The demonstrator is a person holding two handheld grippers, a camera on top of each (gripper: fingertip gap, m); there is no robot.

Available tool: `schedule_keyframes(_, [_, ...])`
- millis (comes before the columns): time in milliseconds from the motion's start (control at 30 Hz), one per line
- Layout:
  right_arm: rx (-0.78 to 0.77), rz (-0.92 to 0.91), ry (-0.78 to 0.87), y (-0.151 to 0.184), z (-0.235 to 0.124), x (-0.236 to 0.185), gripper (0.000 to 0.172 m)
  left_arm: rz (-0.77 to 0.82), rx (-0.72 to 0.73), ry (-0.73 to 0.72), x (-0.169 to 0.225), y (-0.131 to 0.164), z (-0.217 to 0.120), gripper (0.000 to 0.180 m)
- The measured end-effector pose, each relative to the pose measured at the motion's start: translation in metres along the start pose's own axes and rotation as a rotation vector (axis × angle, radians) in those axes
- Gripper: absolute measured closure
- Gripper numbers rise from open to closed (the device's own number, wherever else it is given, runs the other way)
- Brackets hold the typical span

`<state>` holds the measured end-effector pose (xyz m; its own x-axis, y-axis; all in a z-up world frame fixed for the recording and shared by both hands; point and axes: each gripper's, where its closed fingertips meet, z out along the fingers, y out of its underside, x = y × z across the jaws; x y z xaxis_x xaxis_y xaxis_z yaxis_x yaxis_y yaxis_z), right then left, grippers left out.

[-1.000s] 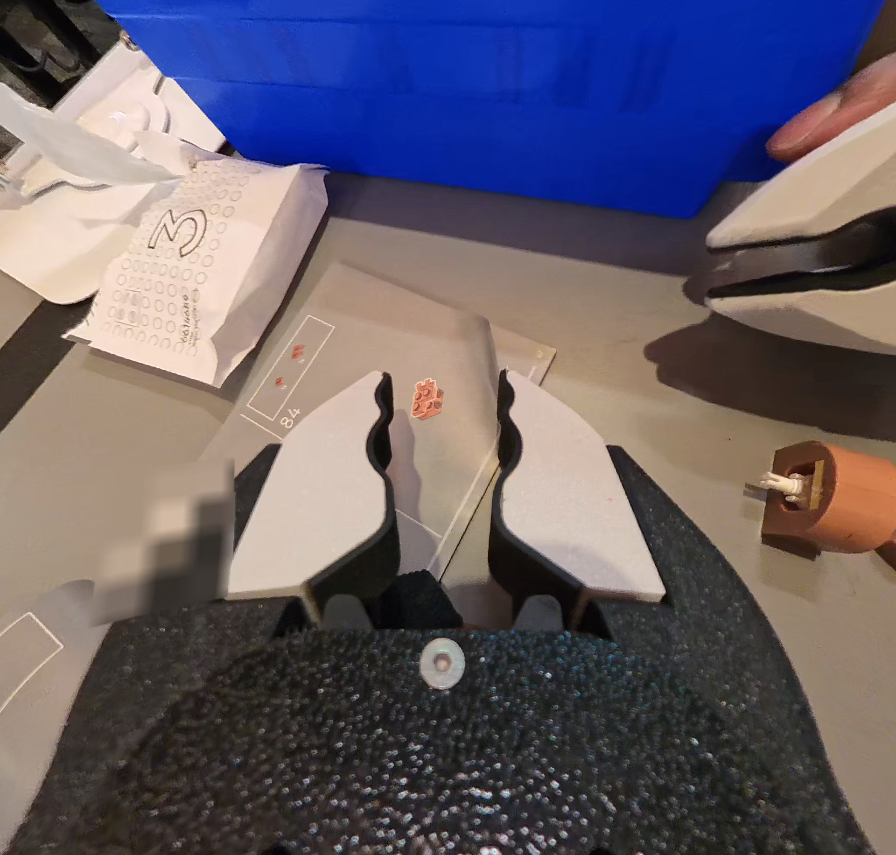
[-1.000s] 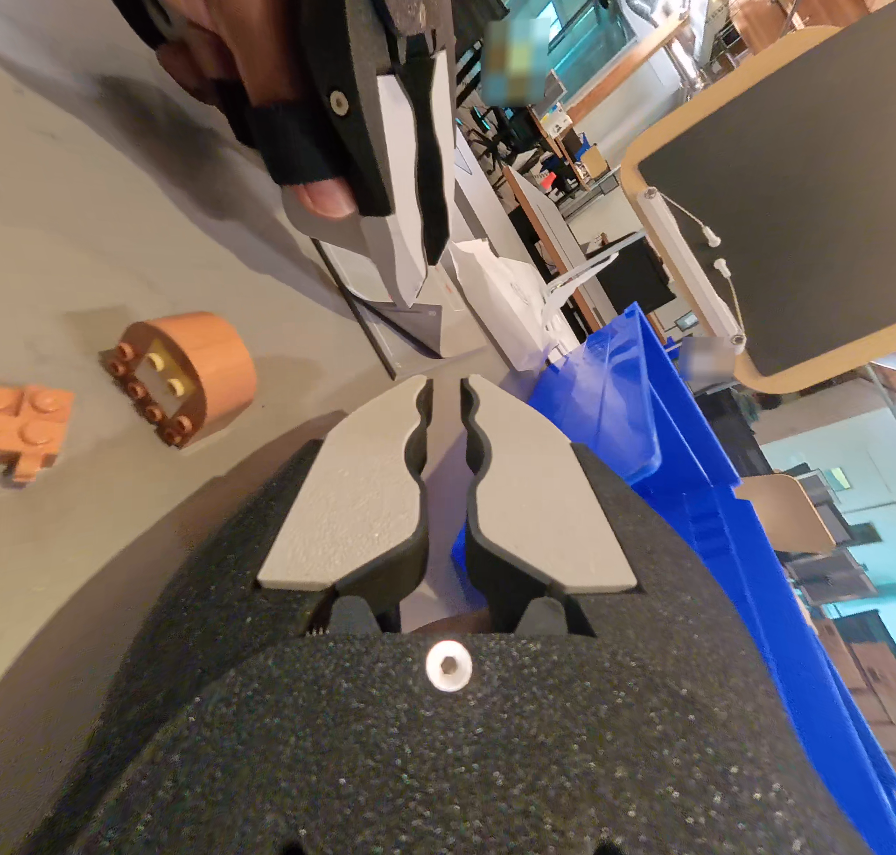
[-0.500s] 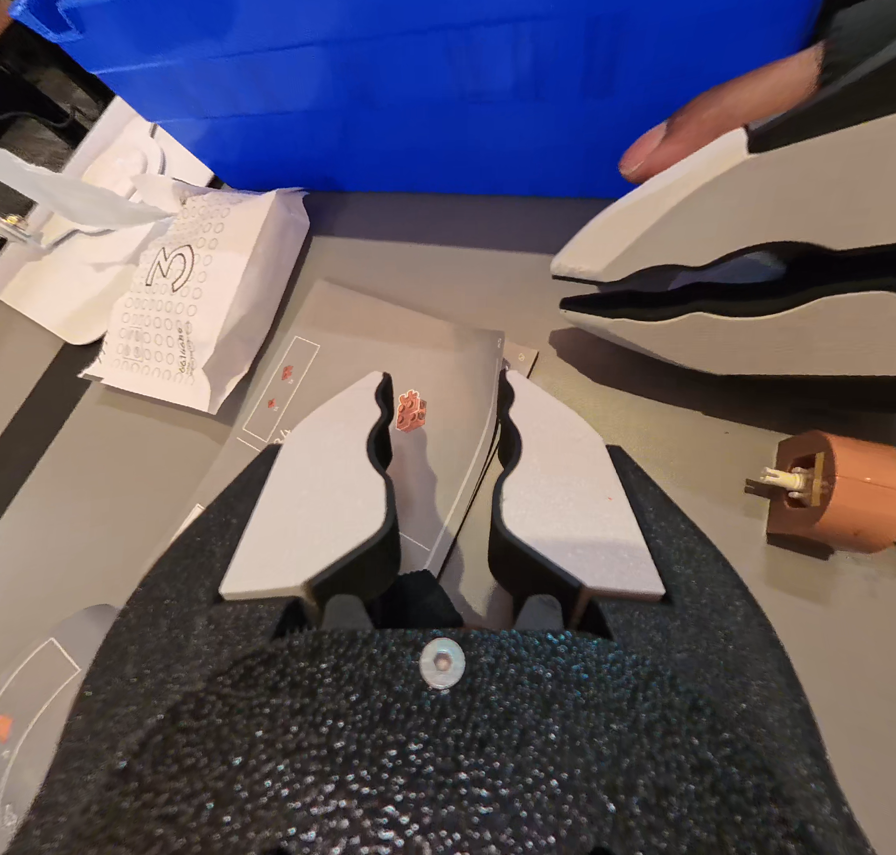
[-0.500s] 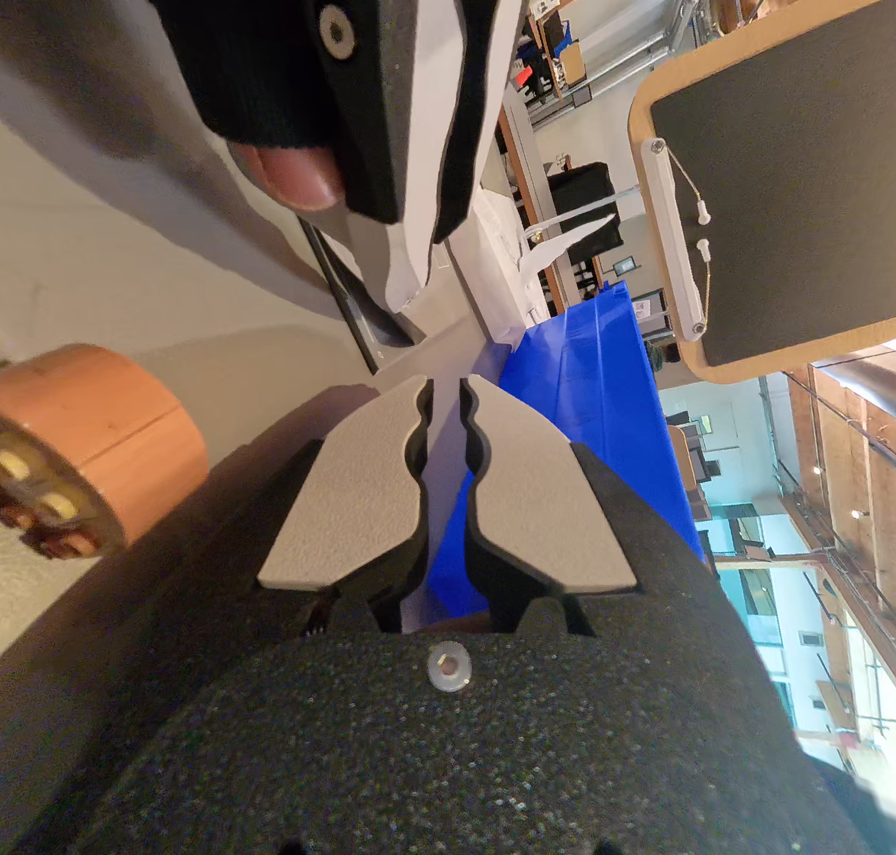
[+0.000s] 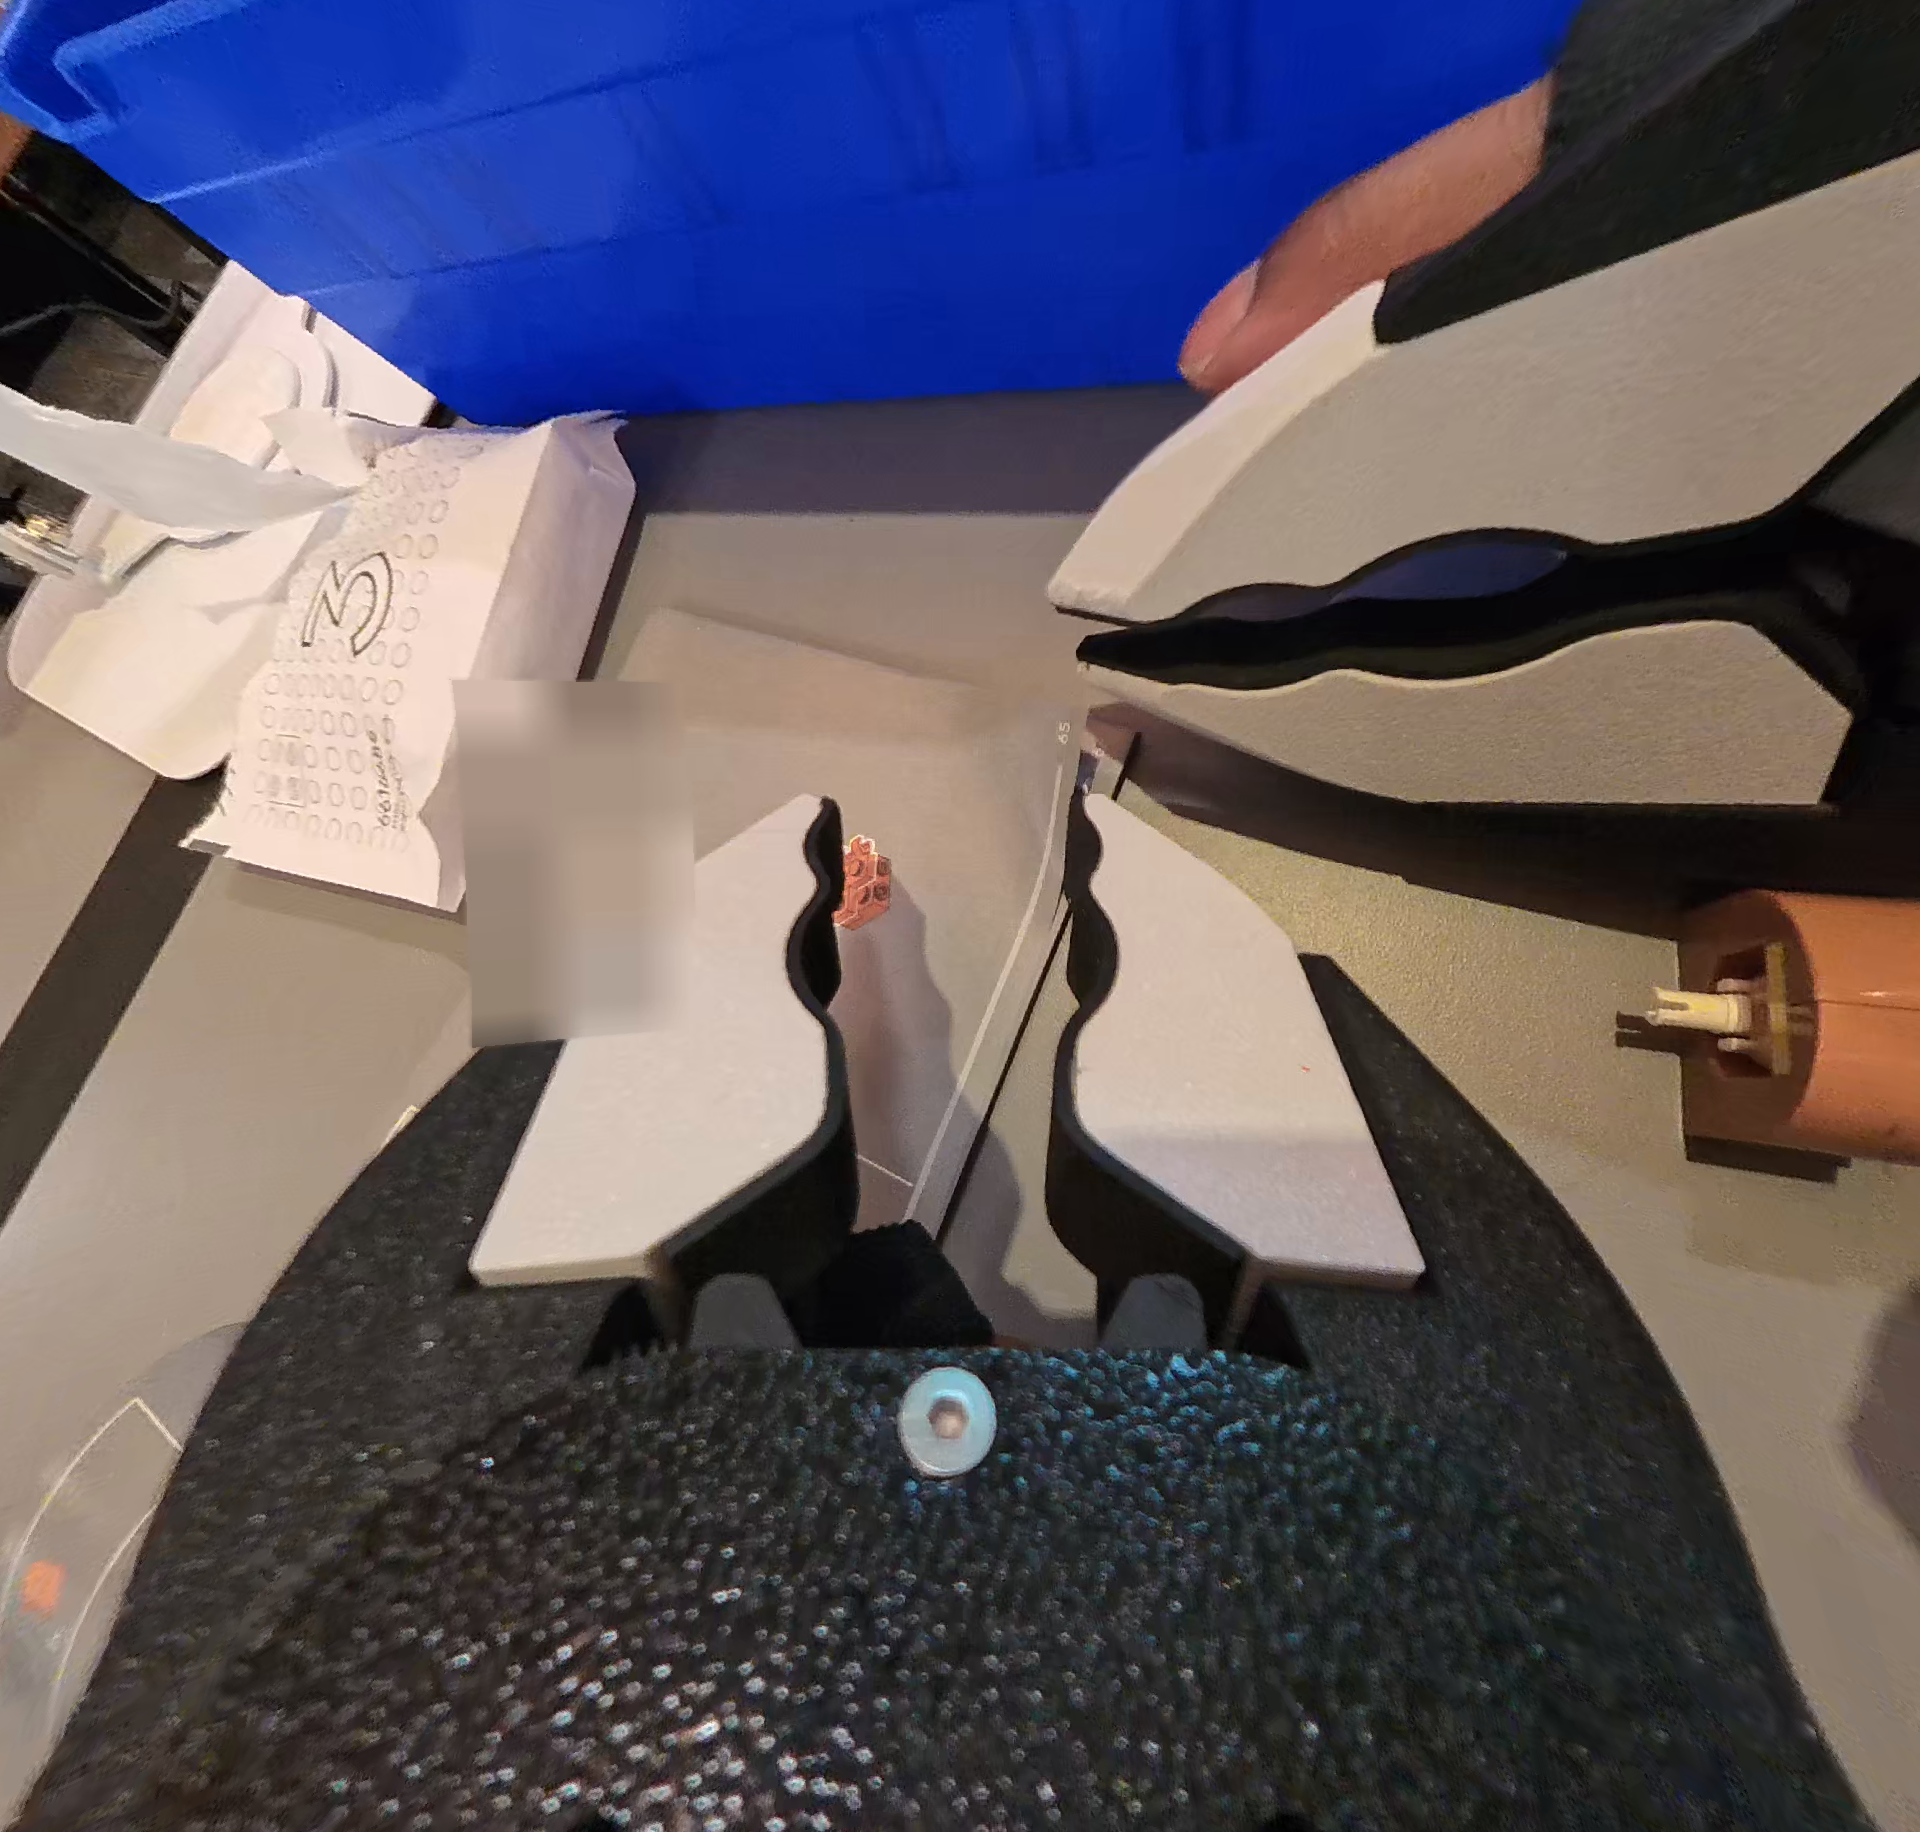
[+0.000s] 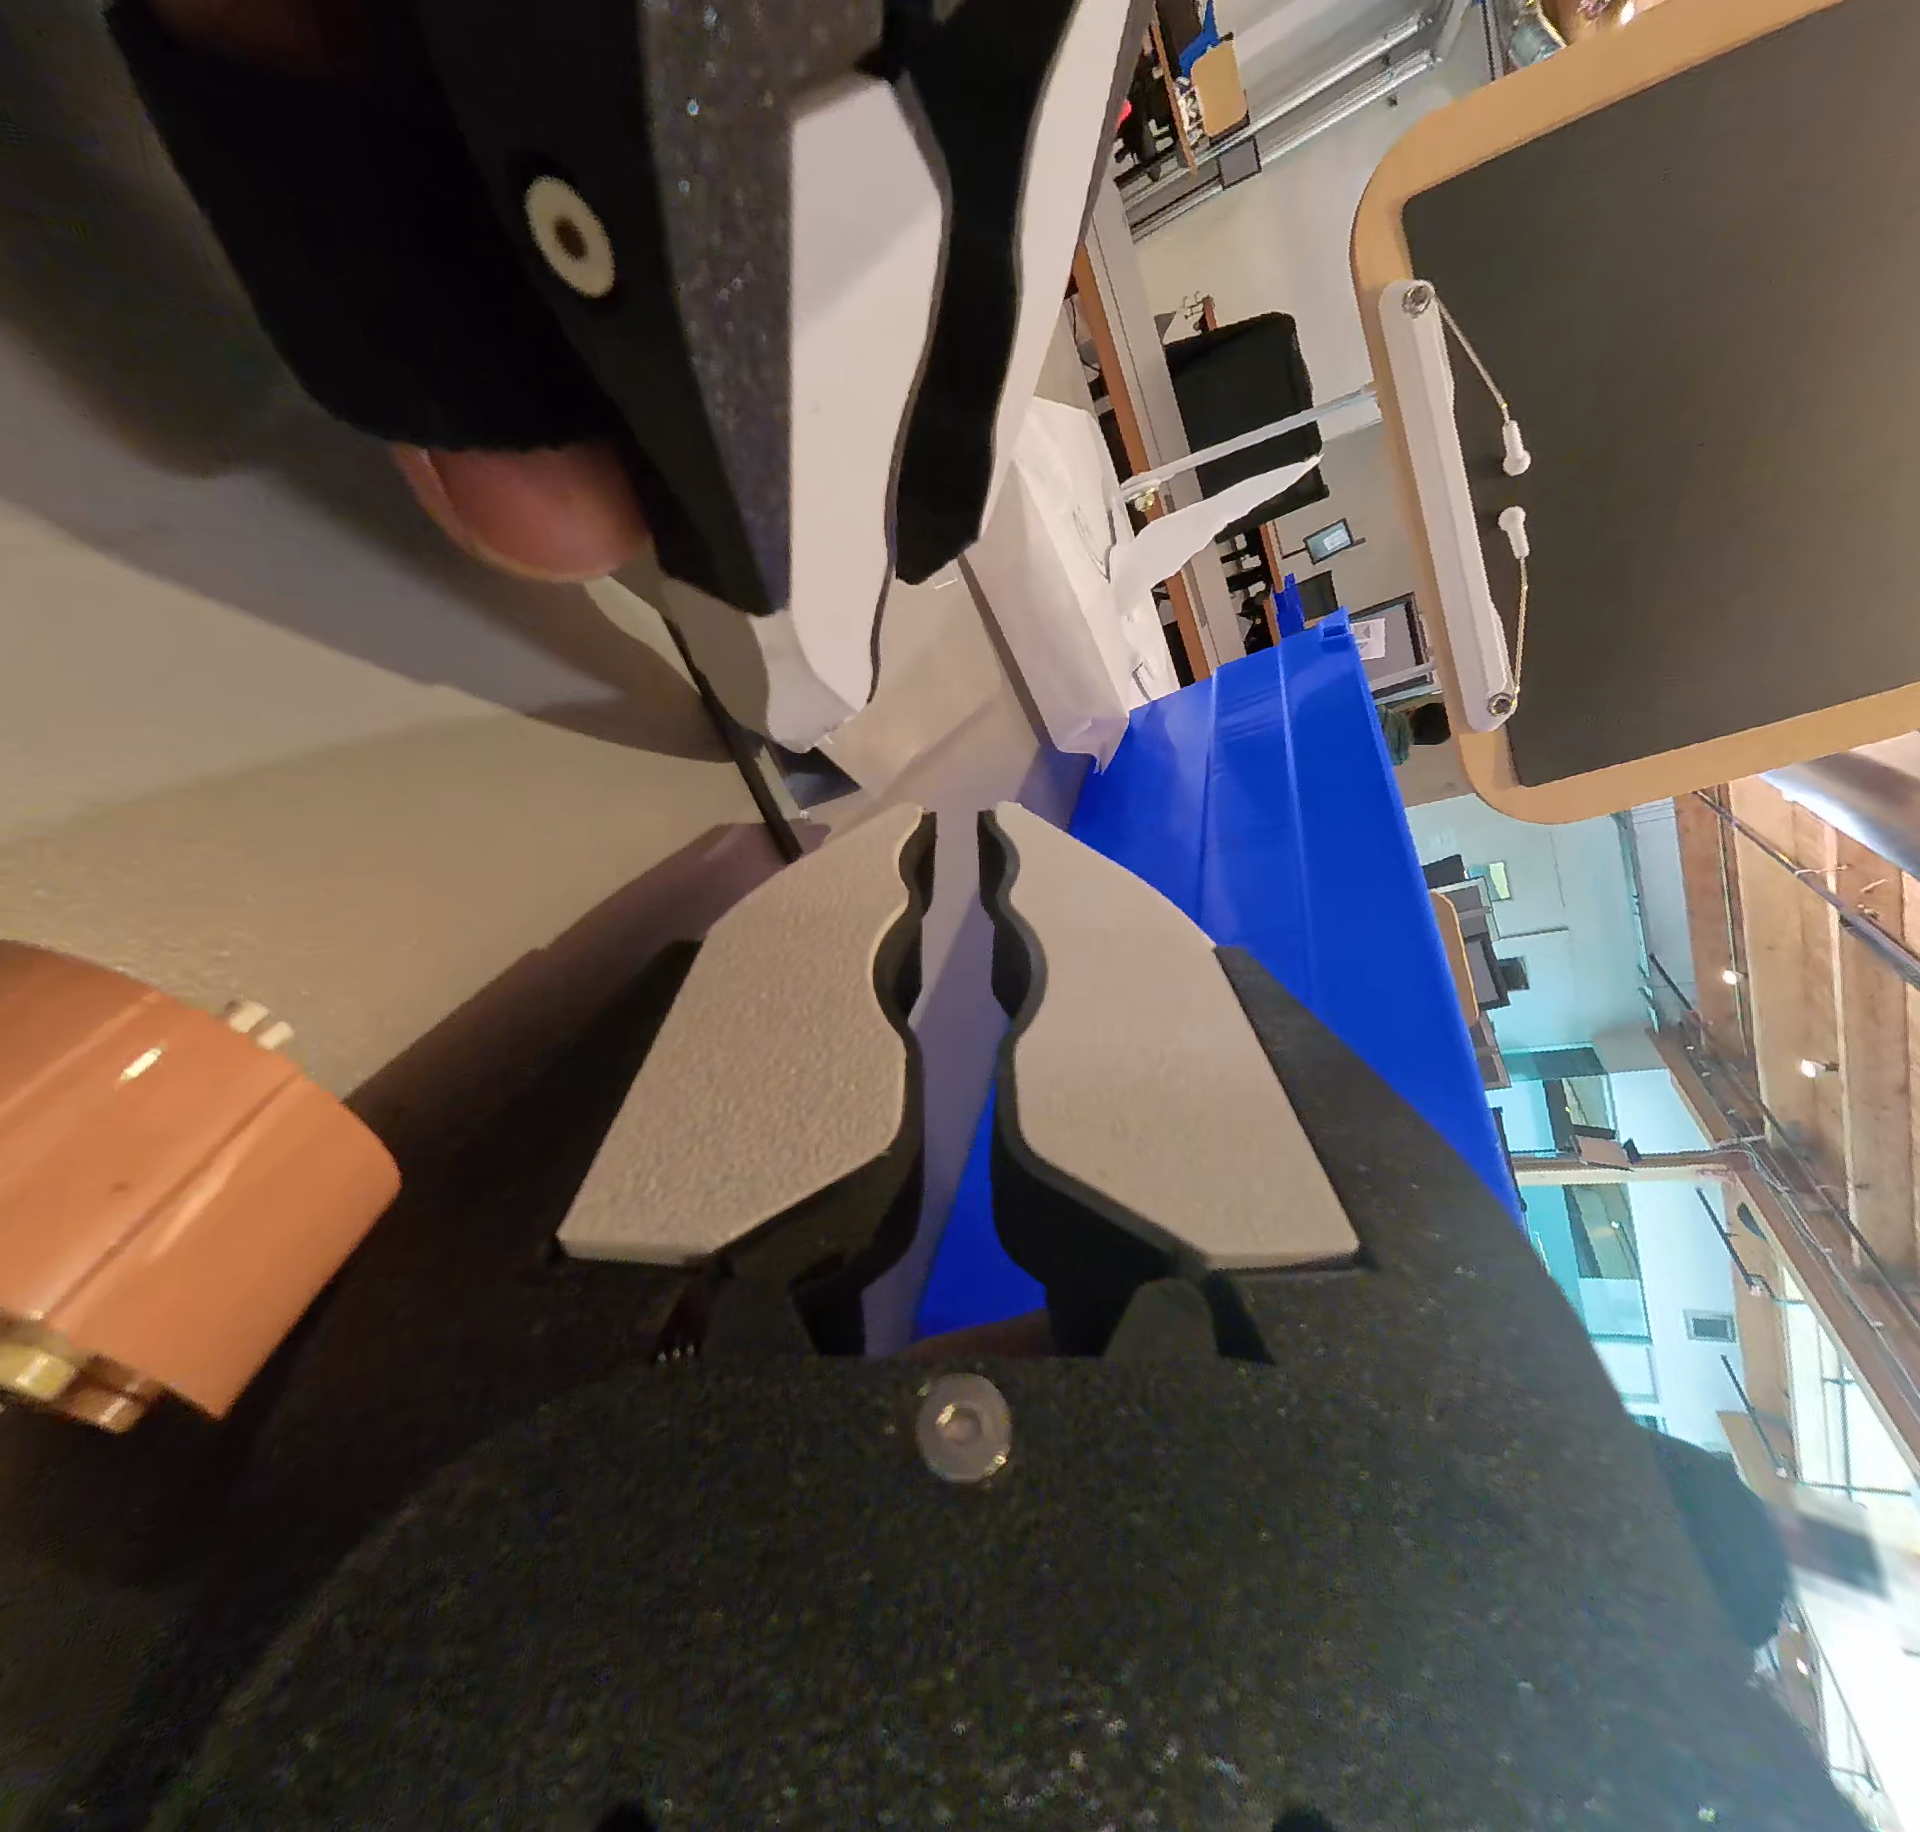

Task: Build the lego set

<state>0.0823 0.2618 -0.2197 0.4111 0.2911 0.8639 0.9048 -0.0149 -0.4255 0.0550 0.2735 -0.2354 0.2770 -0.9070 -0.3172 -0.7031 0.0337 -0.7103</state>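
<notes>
**Two hand-held grippers hovering over a booklet page beside a blue bin**

A grey instruction booklet page (image 5: 935, 743), printed with a small orange brick picture (image 5: 862, 883), is lying flat on the grey tabletop (image 5: 1455, 951), and the left gripper (image 5: 951, 847) is hovering just above it. Its two light grey fingers with black wavy pads are standing well apart, with only the page showing between them; nothing is being gripped. The printed brick is appearing right beside the left pad.

The right gripper (image 6: 958, 826) is lying on its side near the page's far right corner, its tips pointing toward the left gripper. Its fingers are standing a narrow slit apart, and through the slit only the tabletop and the blue bin are showing, so it is holding nothing. A person's fingertip (image 5: 1299, 276) is resting along its upper finger.

To the right of the left gripper, a brown-orange cylindrical brick assembly (image 5: 1818, 1034) with a pale peg sticking out of its end is sitting on the tabletop. Behind everything, a large blue plastic bin (image 5: 831, 172) is standing along the table's far edge. At the left, white torn paper bags (image 5: 416, 639), printed with rings, are lying against the bin.
</notes>
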Motion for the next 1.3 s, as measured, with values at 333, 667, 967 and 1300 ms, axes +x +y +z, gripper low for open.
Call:
schedule_keyframes(333, [-0.009, 0.053, -0.023, -0.003, 0.002, -0.001, 0.163, -0.089, 0.033, 0.025, -0.005, -0.003, -0.003, 0.141])
schedule_keyframes(667, [-0.080, 0.071, -0.003, -0.005, 0.010, 0.002, 0.163, -0.111, 0.049, 0.052, -0.004, -0.003, -0.005, 0.142])
schedule_keyframes(967, [-0.078, 0.109, -0.008, -0.009, 0.012, 0.002, 0.163, -0.072, 0.041, 0.055, 0.000, -0.004, -0.006, 0.142])
schedule_keyframes(1300, [-0.042, 0.155, 0.005, -0.013, 0.008, 0.008, 0.163, -0.048, 0.059, 0.016, -0.004, -0.006, -0.011, 0.180])
